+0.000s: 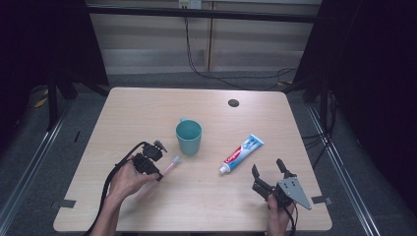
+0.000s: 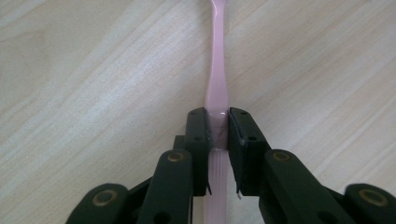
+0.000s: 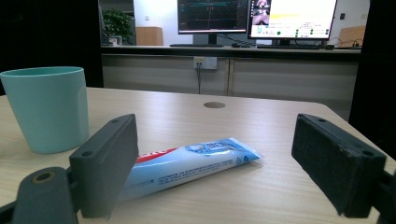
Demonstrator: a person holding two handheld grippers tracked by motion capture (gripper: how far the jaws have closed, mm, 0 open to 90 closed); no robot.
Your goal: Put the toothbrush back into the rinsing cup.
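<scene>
Pink toothbrush: we have the toothbrush clamped at mid-handle; it lies flat on the desk, front left, its head pointing toward the cup.
Left fingers: those of our left gripper are closed on the toothbrush handle, one pad on each side, as the left gripper view shows.
Right fingers: those of our right gripper stand wide open with nothing between them, aimed at the toothpaste tube from just in front of it.
Teal cup: the cup stands upright near the middle of the desk, just beyond the brush head.
Progress: we judge the grasp on the brush made, but the lift not begun; the tube is untouched.
Left to do: we think raising the brush comes next, perhaps toward the cup or the paste.
Edges: both grippers work near the front edge; the tube lies well inside the right edge.
Open room: bare wood between brush and tube, and all behind the cup up to the cable hole.
</scene>
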